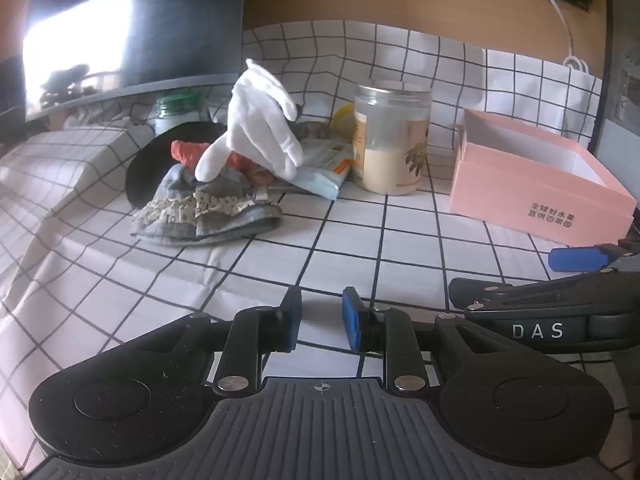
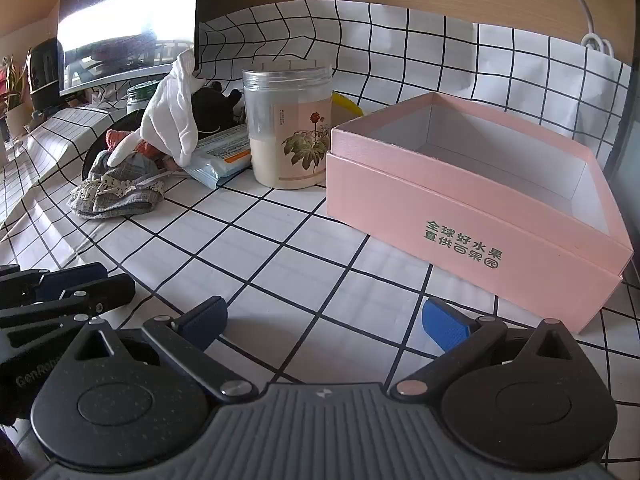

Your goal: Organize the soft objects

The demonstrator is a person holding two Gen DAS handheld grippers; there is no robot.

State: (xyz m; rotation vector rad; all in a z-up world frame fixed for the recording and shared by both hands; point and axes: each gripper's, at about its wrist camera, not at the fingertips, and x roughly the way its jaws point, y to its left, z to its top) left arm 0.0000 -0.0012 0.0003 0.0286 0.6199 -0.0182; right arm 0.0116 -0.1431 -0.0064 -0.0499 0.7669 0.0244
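Left gripper [image 1: 320, 322] at the bottom centre of its own view, jaws narrowed to a small gap with nothing between them, only checked tablecloth [image 1: 280, 264] under the blue pads. Right gripper [image 2: 324, 322] at the bottom of its view, jaws spread wide and empty, also over bare cloth. Each gripper visible at the edge of the other's frame: the right one at the lower right of the left view, lettered "DAS"; the left one at the lower left of the right view, marked with a partly cut-off "GenRob…". Well apart from both, up and left of centre in each frame, a pile of soft things: a white glove [image 1: 260, 120] propped on top, an orange knitted piece [image 1: 188, 150] under it, a grey frilled cloth [image 1: 208, 216] nearest the grippers, all partly on a black plate [image 1: 140, 172]. Just right of the pile, a light blue packet [image 1: 320, 178] leaning toward a clear jar [image 2: 288, 128] with a flower label, small print too fine to read. Right of the jar, an open pink box [image 2: 460, 208], nearer the right gripper, empty inside, green Chinese print "全球好水果 直供百果园" on its front wall. Behind the pile, a green-lidded jar [image 1: 178, 110], and a dark screen [image 2: 128, 20] in the upper left.
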